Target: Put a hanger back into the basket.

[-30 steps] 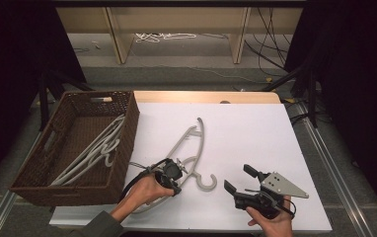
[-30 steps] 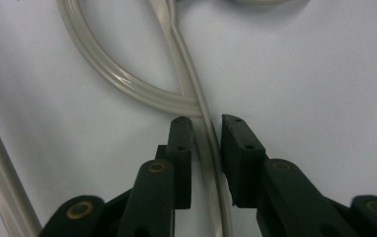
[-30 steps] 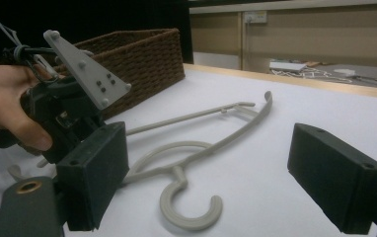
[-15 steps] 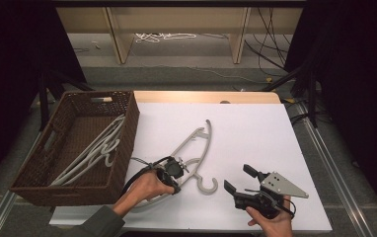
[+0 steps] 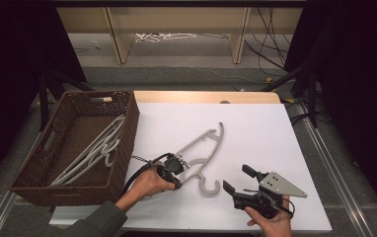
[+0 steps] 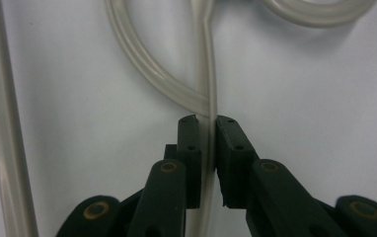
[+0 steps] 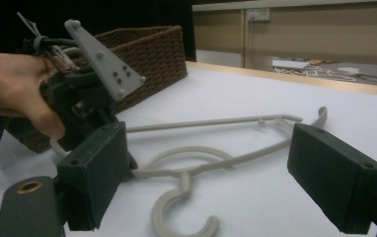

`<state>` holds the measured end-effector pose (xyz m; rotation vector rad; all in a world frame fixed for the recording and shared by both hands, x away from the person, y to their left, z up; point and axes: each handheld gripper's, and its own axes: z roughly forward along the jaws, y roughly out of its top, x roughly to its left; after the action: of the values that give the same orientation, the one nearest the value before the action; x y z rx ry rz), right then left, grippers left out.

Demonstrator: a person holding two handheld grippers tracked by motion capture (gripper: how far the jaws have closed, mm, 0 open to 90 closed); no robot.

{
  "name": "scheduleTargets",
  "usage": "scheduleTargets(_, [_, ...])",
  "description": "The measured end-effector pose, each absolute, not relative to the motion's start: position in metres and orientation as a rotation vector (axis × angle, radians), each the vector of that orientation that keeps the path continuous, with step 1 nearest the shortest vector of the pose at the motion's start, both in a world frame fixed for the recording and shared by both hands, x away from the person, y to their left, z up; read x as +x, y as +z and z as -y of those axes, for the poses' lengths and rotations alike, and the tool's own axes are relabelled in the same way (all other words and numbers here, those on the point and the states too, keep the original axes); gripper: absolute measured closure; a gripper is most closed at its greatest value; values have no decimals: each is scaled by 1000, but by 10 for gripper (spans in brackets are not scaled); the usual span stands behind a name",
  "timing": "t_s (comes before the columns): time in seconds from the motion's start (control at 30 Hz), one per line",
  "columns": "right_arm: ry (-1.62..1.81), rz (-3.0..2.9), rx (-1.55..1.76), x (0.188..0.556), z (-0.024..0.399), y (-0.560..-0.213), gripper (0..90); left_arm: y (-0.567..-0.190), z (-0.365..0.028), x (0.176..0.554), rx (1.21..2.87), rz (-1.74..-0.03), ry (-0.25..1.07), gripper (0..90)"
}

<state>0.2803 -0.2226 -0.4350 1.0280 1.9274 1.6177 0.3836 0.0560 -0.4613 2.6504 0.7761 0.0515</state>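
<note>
Since the earlier frame the hanger (image 5: 204, 153) has swung on the tabletop (image 5: 255, 123) — its far arm tip now points more toward the far right corner — and the left gripper (image 5: 175, 167) has been closing its jaws on it.

From the high view, the hanger lies near the middle of the tabletop, its hook toward the near edge, just beside the wicker basket (image 5: 127, 148), which already holds other hangers (image 5: 95, 150). The left hand (image 5: 149, 183) reaches in from the near edge, forearm angled toward the centre, the gripper lying low and nearly level. The right gripper (image 5: 238, 180) rests by the near right corner with its jaws parted, grasping nothing, pointing toward the hook.

From the left gripper view, the jaws are clenched on one thin bar of the hanger (image 6: 205, 98), right where the loop joins it. That bite is narrow — on a lift, the long hanger could pivot between the pads or slip out.

From the right gripper view, the hanger (image 7: 216, 163) sits flat beyond the spread jaws. Its far arm could catch the basket (image 7: 147, 54) rim while being carried over.
</note>
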Motion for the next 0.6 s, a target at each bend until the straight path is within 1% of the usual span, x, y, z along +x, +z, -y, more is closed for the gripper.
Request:
scheduleTargets(0.07, [1605, -1944, 1036, 280, 224, -435, 168, -458, -59, 388, 2560, -822, -13, 814])
scheduleTargets(0.17, [1611, -1935, 1037, 281, 225, -436, 168, -452, -65, 393, 2531, -826, -20, 814])
scheduleTargets(0.2, [1634, -1935, 1043, 281, 225, -435, 168, -447, -70, 396, 2440, -877, -31, 813])
scheduleTargets(0.43, [1641, -1912, 1048, 281, 225, -435, 167, -432, -89, 404, 2344, -909, -54, 813])
scheduleTargets(0.47, [1645, -1910, 1046, 281, 225, -436, 167, -426, -94, 406, 2287, -923, -70, 813])
scheduleTargets(0.5, [1645, -1910, 1046, 281, 225, -436, 167, -426, -94, 406, 2287, -923, -70, 814])
scheduleTargets(0.57, [1646, -1910, 1046, 282, 225, -436, 167, -420, -98, 407, 2228, -946, -68, 813])
scheduleTargets(0.6, [1629, -1923, 1049, 281, 225, -435, 167, -414, -101, 407, 2141, -980, -86, 814])
